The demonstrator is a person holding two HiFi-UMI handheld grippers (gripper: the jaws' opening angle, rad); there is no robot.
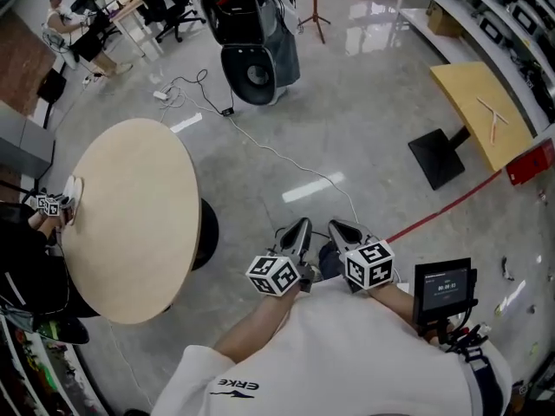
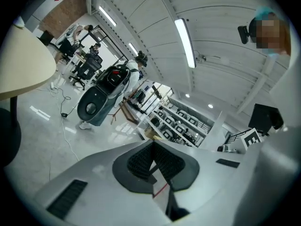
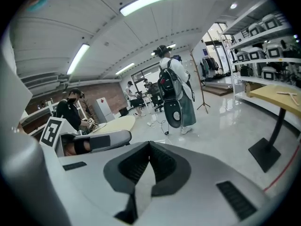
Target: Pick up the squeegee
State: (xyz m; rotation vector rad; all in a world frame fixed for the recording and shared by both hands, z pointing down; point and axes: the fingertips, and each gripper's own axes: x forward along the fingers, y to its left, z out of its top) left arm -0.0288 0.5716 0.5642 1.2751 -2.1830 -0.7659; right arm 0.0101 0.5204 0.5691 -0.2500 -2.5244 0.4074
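Note:
No squeegee shows clearly. A thin pale forked object (image 1: 492,116) lies on the yellow table (image 1: 473,89) at the far right; I cannot tell what it is. The same table top (image 3: 270,95) shows at the right of the right gripper view. My left gripper (image 1: 299,230) and right gripper (image 1: 341,230) are side by side close to my body, over bare floor. Both point forward. The left gripper (image 2: 153,145) has its dark ribbed pads meeting with nothing between them. The right gripper (image 3: 149,145) is shut and empty too.
A round beige table (image 1: 130,224) stands to my left, and another person's marker-cube gripper (image 1: 52,204) rests at its edge. A person with a large black backpack unit (image 1: 251,37) stands ahead. Cables (image 1: 260,150) and a red line (image 1: 451,202) cross the floor. Shelves (image 1: 512,16) line the right wall.

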